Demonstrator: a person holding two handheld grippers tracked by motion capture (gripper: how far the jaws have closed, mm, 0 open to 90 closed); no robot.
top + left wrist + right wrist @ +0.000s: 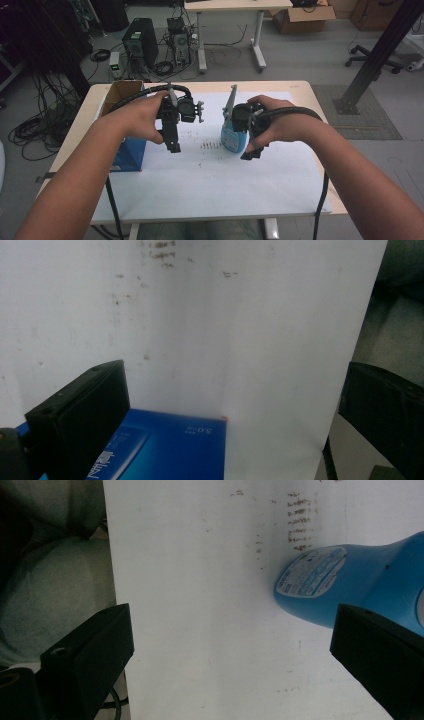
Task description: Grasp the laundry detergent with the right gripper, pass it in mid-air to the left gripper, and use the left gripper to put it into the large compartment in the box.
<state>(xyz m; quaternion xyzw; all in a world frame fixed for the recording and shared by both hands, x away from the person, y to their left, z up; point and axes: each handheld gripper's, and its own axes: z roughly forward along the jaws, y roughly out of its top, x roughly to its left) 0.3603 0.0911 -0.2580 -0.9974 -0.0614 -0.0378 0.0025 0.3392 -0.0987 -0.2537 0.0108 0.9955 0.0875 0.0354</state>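
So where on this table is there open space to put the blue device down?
The near half of the white sheet, between the two forearms and the front edge, is bare. The strip right of the right gripper is free too. It is crowded at the left edge, by the blue box and cardboard box, and mid-table around the blue device and left gripper.

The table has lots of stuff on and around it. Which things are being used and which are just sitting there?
In use:
left gripper, jaws open
right gripper, jaws open
light blue device, beside the right gripper
blue box, under the left gripper

Just lying about:
cardboard box at the table's far left corner
computer tower on the floor
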